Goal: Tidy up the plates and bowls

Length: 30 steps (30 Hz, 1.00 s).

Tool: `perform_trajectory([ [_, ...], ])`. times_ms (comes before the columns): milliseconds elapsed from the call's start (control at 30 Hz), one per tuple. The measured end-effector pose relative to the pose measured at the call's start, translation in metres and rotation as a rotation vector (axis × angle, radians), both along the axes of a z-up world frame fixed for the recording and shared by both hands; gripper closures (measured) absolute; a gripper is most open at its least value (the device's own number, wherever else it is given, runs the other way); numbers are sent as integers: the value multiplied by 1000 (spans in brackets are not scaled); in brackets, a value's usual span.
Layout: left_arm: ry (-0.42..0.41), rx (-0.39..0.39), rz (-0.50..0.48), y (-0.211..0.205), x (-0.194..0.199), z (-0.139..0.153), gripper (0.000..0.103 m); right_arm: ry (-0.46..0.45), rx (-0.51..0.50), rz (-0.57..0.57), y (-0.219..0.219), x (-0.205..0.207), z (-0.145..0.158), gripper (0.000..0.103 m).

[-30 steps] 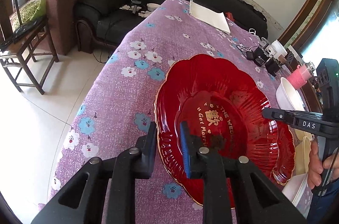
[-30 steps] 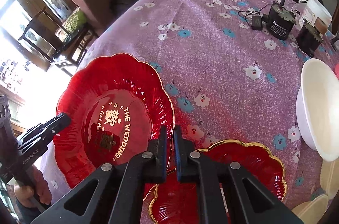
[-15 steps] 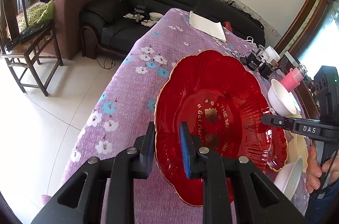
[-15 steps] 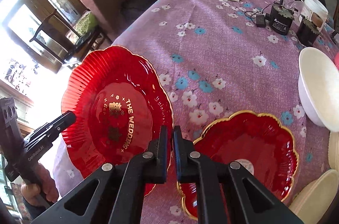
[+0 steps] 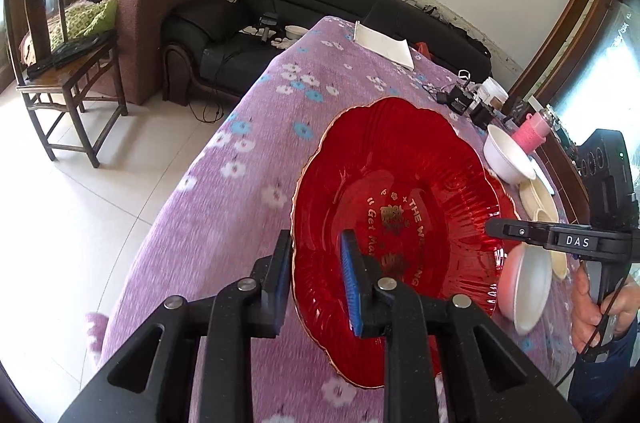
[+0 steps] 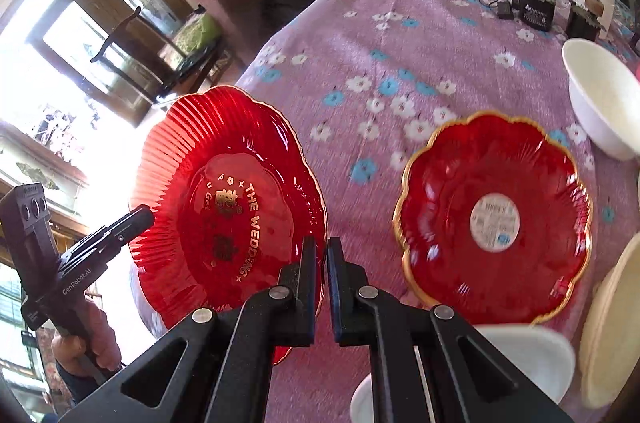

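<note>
From the left wrist, the left gripper (image 5: 314, 277) is clamping the near-left rim of the big plate (image 5: 400, 223), jaws grasping it. The right gripper (image 5: 494, 227) is pinching the right rim. A second ago the plate lay low on the bench (image 5: 224, 215); now it is riding higher, tilted.

From the right wrist, the right gripper (image 6: 322, 275) is clenching the big plate (image 6: 224, 207), jaws nearly shut on its rim. Compared with before, the small plate (image 6: 496, 219) is now lying fully uncovered on the bench (image 6: 400, 35), right of the big one, bowl (image 6: 604, 99) beyond.
</note>
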<state>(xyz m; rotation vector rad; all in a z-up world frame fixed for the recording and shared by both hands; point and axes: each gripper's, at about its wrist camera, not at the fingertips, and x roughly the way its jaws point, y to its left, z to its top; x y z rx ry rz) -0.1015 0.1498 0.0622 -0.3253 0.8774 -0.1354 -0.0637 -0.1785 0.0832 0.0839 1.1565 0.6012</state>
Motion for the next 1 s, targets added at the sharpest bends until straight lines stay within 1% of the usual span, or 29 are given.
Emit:
perform_trajectory([
  [167,26,-12,9,5,-12,-11,81,15,2,29,3,-20,-11,96],
  [267,43,-19,18,7,-9,-18,81,22,-1,27,4,-20,-17,96],
  [500,54,-36,14,6,-7,-26,81,56,-8,-1,2,-18,-31,96],
  [533,54,-36,15,6,-7,-26,79,59,-6,-4,2,-18,-31,95],
  [600,46,-29,24,7,-8,-24,70,62,0,-13,1,-18,-32,95],
  [633,41,-27,28,9,-8,-23,63,63,-2,-17,1,-18,-31,94],
  [667,34,-26,29,10,-9,-21,60,66,-10,-19,1,-19,-31,94],
  [733,23,-21,35,12,-11,-18,59,77,0,-29,-2,-20,-31,94],
  [800,16,-25,39,15,-13,-16,57,88,14,-35,-6,-22,-32,91],
  [867,11,-25,40,17,-15,-14,57,99,32,-47,-12,-24,-32,85],
  [1000,1,-26,40,16,-18,-11,56,107,57,-60,-24,-33,-33,80],
])
